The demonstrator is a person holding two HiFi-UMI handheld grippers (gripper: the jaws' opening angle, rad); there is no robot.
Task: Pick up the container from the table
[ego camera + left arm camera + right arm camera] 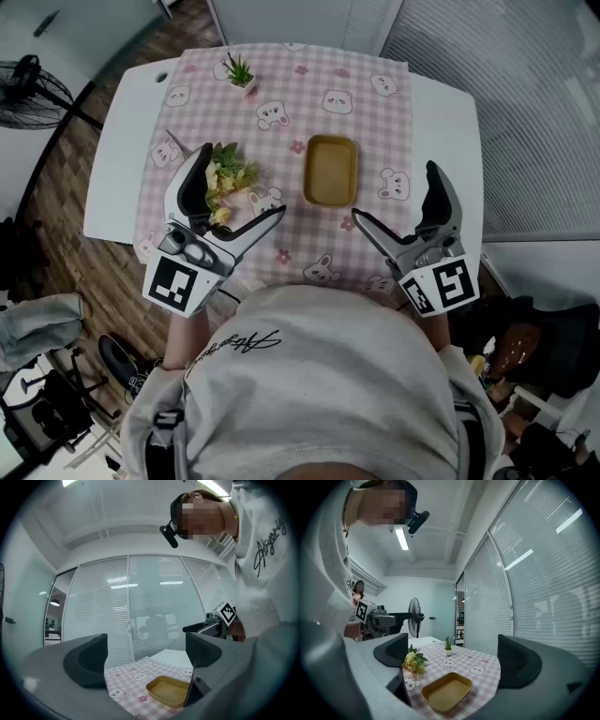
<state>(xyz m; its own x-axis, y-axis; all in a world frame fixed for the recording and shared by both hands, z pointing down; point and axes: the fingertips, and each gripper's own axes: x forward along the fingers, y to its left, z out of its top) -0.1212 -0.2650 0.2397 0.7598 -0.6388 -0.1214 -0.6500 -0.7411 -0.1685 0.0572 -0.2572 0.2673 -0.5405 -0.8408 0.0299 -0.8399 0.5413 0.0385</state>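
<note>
An empty shallow yellow container (330, 171) lies on the pink checked cloth (291, 112), near the table's middle. It shows low between the jaws in the left gripper view (168, 690) and in the right gripper view (446, 692). My left gripper (242, 192) hangs open above the cloth, left of the container, over a bunch of flowers. On the other side my right gripper (392, 195) is open too, a little nearer to me than the container. Neither touches it, and nothing is between the jaws of either.
A bunch of yellow and green flowers (228, 180) lies left of the container. A small potted plant (239, 72) stands at the far side. The white table (448, 131) ends in bare edges left and right. A floor fan (30, 89) stands far left.
</note>
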